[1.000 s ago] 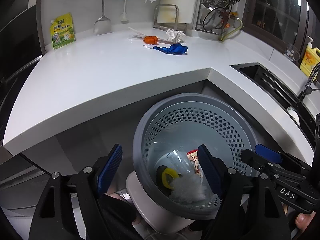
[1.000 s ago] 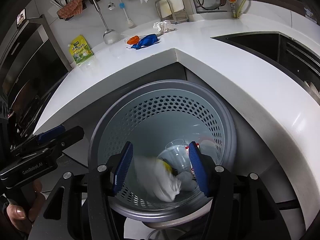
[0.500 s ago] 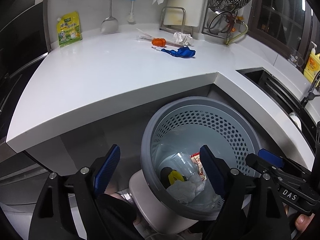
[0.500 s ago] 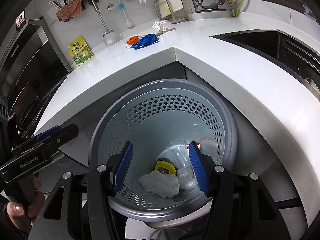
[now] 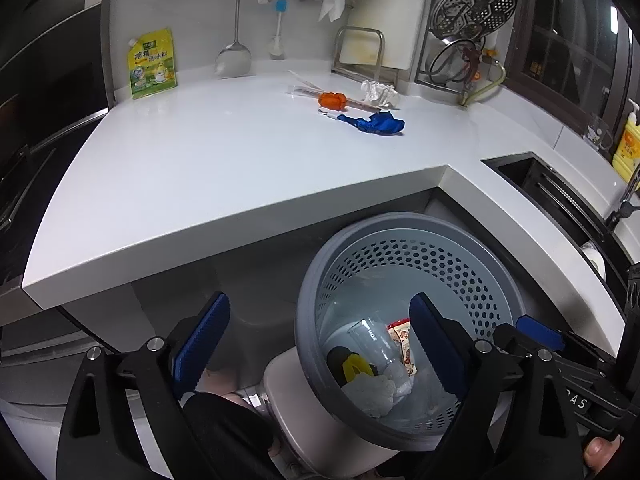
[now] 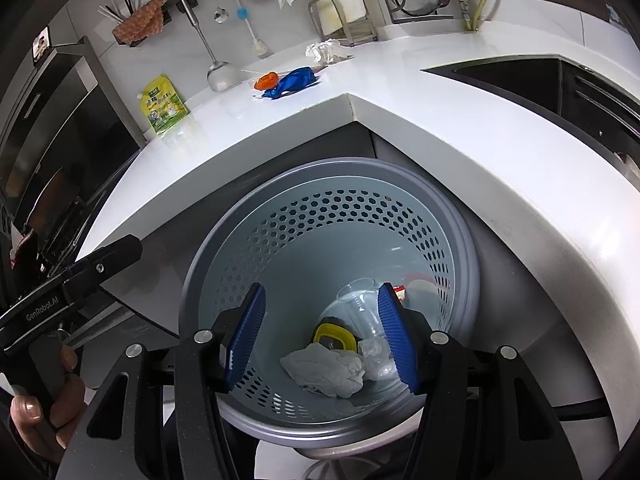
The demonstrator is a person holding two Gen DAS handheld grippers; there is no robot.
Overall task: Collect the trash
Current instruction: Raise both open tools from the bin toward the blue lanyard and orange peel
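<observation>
A grey perforated bin (image 5: 400, 224) stands below the white counter's inner corner. In it lie a crumpled white tissue (image 6: 324, 372), a yellow lid (image 6: 334, 336), a clear plastic cup (image 6: 360, 300) and a snack wrapper (image 5: 402, 340). My right gripper (image 6: 320, 338) hangs open over the bin, nothing between its blue pads. My left gripper (image 5: 316, 344) is above the bin's left rim, its jaws opening, with nothing held. On the counter lie a blue wrapper (image 5: 376, 122), an orange piece (image 5: 332, 100) and a crumpled white paper (image 5: 380, 92).
A yellow-green pouch (image 5: 153, 64) leans on the back wall, with a ladle and brush hanging beside it. The dark sink (image 5: 560, 192) is to the right, with a yellow soap bottle (image 5: 628, 148) behind it. A dish rack (image 5: 472, 20) stands at the back.
The white tissue, blurred between the right fingers a second ago, now lies in the bin. The left jaws have spread wider. The right gripper has stayed put.
</observation>
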